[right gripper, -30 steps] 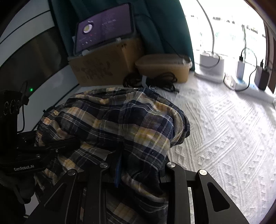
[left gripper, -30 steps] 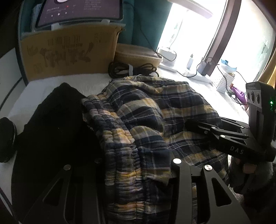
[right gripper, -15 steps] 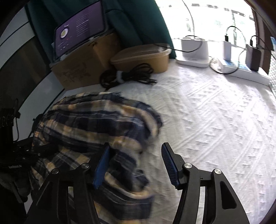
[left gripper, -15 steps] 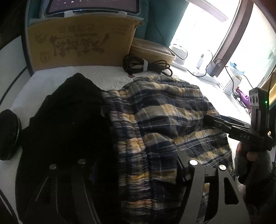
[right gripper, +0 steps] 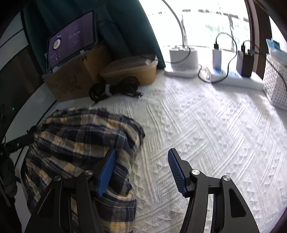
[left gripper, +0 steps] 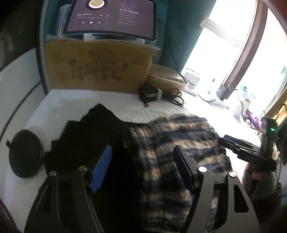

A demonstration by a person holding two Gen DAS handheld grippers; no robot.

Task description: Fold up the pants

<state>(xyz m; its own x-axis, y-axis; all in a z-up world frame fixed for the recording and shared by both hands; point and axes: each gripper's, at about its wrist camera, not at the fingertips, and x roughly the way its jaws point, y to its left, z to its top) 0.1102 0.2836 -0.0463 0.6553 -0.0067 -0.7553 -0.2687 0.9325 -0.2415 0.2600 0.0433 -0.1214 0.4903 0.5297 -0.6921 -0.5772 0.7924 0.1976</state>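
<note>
The navy and yellow plaid pants (left gripper: 179,154) lie folded in a bundle on the white textured bedspread (right gripper: 206,129); they also show in the right wrist view (right gripper: 80,143). My left gripper (left gripper: 142,165) is open and empty, above the pants' elastic waistband edge and the black garment (left gripper: 89,136) beside it. My right gripper (right gripper: 141,167) is open and empty, its left finger over the pants' right edge. The right gripper also shows in the left wrist view (left gripper: 238,145).
A cardboard box (left gripper: 96,69) with a tablet (left gripper: 111,16) on top stands at the back. A coiled black cable (right gripper: 114,87), a tan lidded container (right gripper: 131,71), chargers (right gripper: 217,55) and a white basket (right gripper: 276,84) line the far side. A round black case (left gripper: 25,156) lies left.
Both grippers have opened and let go of the plaid pants, which now rest on the bed. Both have drawn back and risen a little.
</note>
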